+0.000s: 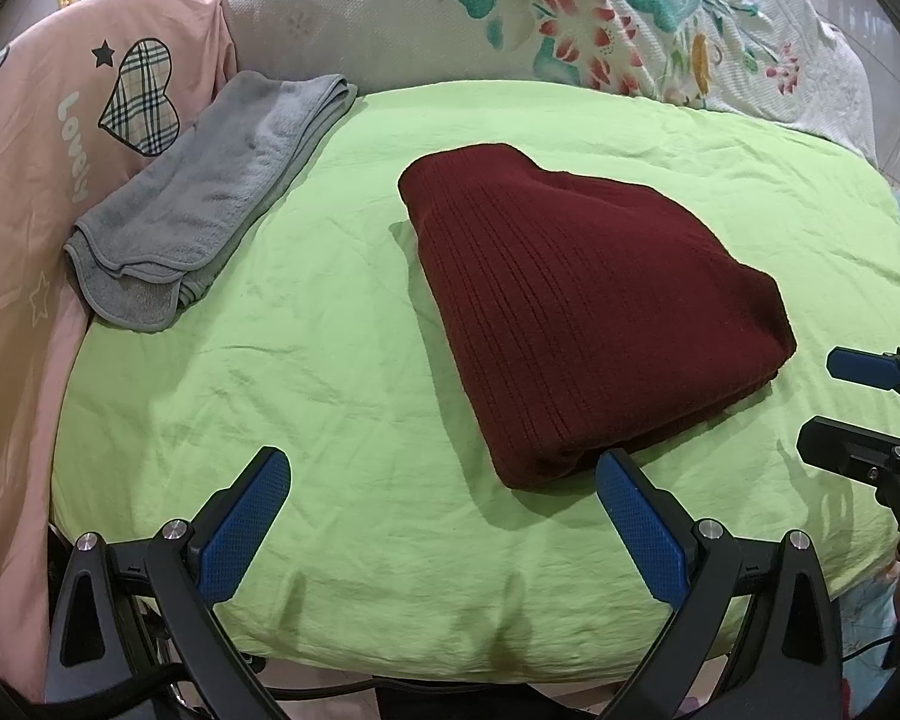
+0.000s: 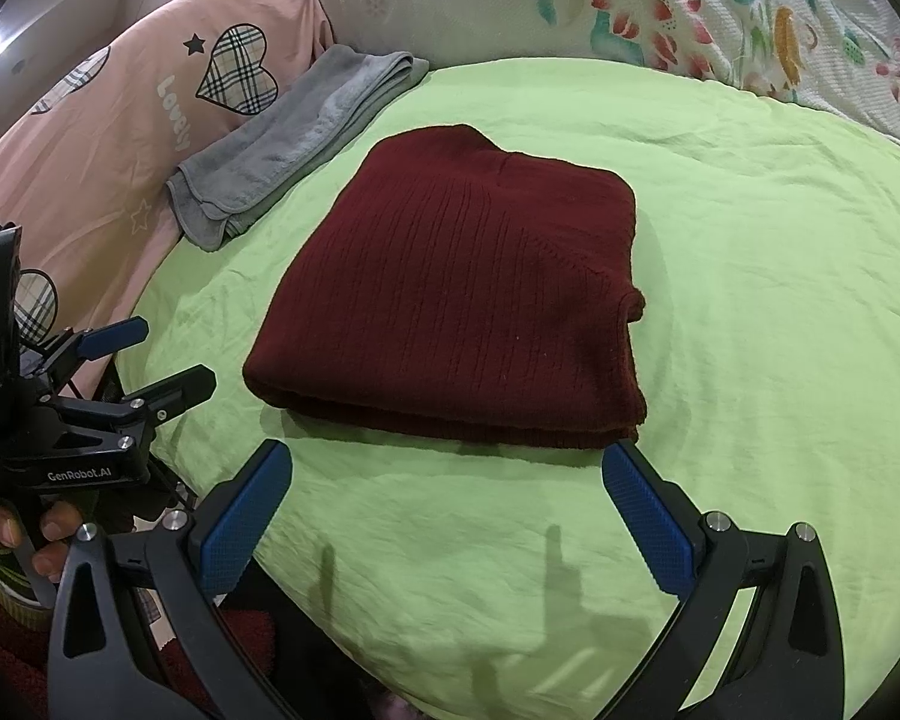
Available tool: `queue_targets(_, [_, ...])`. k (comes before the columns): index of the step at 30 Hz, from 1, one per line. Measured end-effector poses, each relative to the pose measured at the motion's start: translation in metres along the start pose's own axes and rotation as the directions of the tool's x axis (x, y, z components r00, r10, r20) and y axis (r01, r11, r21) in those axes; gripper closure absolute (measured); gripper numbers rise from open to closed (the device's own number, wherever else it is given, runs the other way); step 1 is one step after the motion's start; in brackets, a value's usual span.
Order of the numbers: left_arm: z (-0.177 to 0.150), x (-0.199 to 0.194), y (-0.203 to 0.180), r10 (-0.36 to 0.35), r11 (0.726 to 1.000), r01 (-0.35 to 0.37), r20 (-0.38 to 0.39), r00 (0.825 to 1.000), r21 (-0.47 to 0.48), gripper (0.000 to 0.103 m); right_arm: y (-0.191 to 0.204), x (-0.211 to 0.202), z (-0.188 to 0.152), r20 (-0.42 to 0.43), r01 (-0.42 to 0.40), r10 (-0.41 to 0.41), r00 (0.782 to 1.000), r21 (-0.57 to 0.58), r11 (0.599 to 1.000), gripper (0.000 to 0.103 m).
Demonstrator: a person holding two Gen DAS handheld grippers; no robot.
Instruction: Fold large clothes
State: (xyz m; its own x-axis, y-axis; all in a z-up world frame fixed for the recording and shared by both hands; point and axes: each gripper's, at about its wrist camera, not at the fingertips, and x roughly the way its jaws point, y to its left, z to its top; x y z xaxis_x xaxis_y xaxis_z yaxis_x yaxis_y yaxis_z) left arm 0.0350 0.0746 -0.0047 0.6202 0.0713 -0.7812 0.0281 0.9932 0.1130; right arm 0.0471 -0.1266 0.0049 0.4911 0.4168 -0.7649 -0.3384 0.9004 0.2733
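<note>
A dark red ribbed knit garment [image 1: 576, 300] [image 2: 462, 294] lies folded into a thick rectangle on the light green sheet [image 1: 306, 360] [image 2: 750, 312]. My left gripper [image 1: 444, 468] stands open just short of the garment's near corner, nothing between its blue pads. The right gripper [image 2: 450, 462] also stands open, right in front of the garment's near folded edge, empty. In the left wrist view the right gripper [image 1: 840, 408] shows at the right edge; in the right wrist view the left gripper [image 2: 162, 360] shows at the left, held by a hand [image 2: 36, 534].
A folded grey towel [image 1: 210, 192] [image 2: 294, 144] lies at the sheet's far left edge. A pink duvet [image 1: 48, 138] [image 2: 120, 120] with plaid hearts borders the left. A white floral quilt [image 1: 570, 18] [image 2: 690, 6] is piled at the back. The sheet's front edge drops off near both grippers.
</note>
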Motion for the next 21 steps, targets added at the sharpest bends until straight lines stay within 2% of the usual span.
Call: queue_targets(21, [-0.0005, 0.0003, -0.0015, 0.002, 1.000, -0.002, -0.001, 1.000, -0.003, 0.001, 0.0008, -0.0007, 0.0000, 0.001, -0.001, 0.001, 1.000, 0.002, 1.000, 0.000])
